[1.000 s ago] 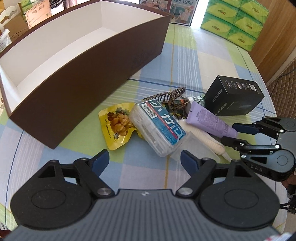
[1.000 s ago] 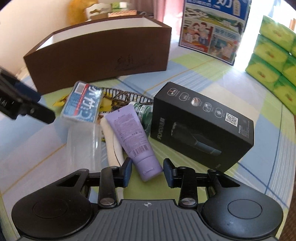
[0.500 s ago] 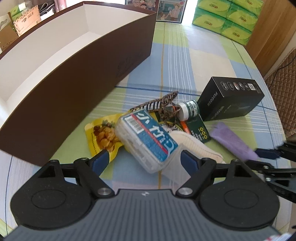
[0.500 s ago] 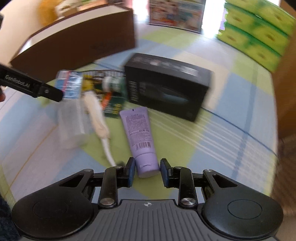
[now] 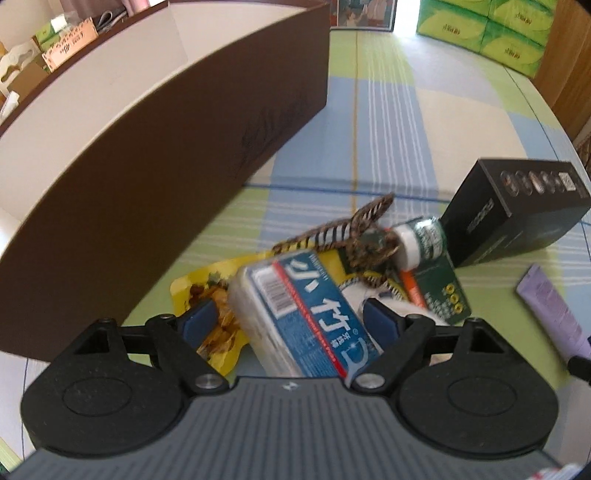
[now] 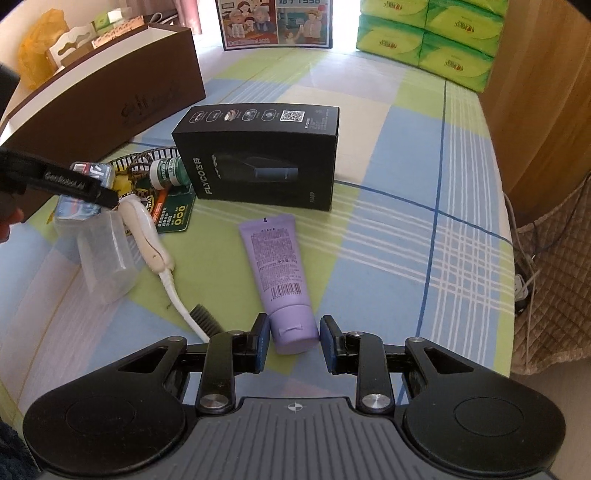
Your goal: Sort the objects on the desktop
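Observation:
My left gripper (image 5: pixel 290 317) is open and points down over a clear box with a blue label (image 5: pixel 306 306). Its blue pads stand either side of the box without touching it. A yellow snack packet (image 5: pixel 210 295) lies under the left pad. My right gripper (image 6: pixel 294 338) is shut on the cap end of a purple tube (image 6: pixel 280 266), which lies flat on the checked cloth apart from the pile. The big brown storage box (image 5: pixel 147 166) with a white inside stands open at the left.
A black carton (image 6: pixel 266 158), a green-capped bottle (image 6: pixel 168 173), a brown hair claw (image 5: pixel 354 229), a green card (image 6: pixel 173 214), a white brush (image 6: pixel 147 229) and a clear tub (image 6: pixel 103 258) crowd the pile. Green tissue packs (image 6: pixel 424 40) and a poster (image 6: pixel 273 22) stand at the far edge.
The right gripper closed on the purple tube and dragged it out of the pile toward the table's right side. The left gripper came down and forward until it straddled the blue-labelled box.

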The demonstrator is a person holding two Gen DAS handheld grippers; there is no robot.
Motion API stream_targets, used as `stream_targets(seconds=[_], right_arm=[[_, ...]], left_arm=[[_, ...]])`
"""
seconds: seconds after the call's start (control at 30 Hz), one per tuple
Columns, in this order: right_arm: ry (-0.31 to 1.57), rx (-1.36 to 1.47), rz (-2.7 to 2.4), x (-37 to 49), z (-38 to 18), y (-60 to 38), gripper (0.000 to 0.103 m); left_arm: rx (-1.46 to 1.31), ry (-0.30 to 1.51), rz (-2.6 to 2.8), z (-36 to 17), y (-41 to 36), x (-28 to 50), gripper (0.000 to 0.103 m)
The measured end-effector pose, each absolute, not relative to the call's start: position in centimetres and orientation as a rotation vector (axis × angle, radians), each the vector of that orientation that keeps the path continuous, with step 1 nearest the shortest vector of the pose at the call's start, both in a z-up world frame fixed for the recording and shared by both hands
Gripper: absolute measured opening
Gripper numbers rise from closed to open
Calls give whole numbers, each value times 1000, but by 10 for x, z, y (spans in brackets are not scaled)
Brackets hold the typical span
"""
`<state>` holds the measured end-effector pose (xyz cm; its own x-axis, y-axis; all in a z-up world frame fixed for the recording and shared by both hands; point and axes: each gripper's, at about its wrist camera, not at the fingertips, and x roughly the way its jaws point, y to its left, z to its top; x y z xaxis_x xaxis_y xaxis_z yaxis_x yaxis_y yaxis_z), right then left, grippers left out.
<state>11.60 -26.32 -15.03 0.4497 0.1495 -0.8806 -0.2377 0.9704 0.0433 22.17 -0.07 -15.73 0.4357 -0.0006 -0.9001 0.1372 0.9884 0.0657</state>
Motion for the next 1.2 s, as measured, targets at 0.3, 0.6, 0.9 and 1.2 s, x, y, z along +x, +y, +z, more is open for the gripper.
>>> stream_targets(seconds=[0.3, 0.6, 0.9, 1.2], right_arm=[[1078, -89, 267, 119, -153, -262, 27], [1072, -85, 261, 123, -153, -265, 33], [1049, -72, 233, 120, -149, -271, 47], [1030, -80, 251, 124, -147, -269, 48]], left_arm=[[154, 1088, -164, -154, 37, 194, 58], [428, 967, -243, -148, 8, 181, 59], [565, 932, -248, -160, -12, 189, 60], [501, 966, -296, -154, -1, 180, 56]])
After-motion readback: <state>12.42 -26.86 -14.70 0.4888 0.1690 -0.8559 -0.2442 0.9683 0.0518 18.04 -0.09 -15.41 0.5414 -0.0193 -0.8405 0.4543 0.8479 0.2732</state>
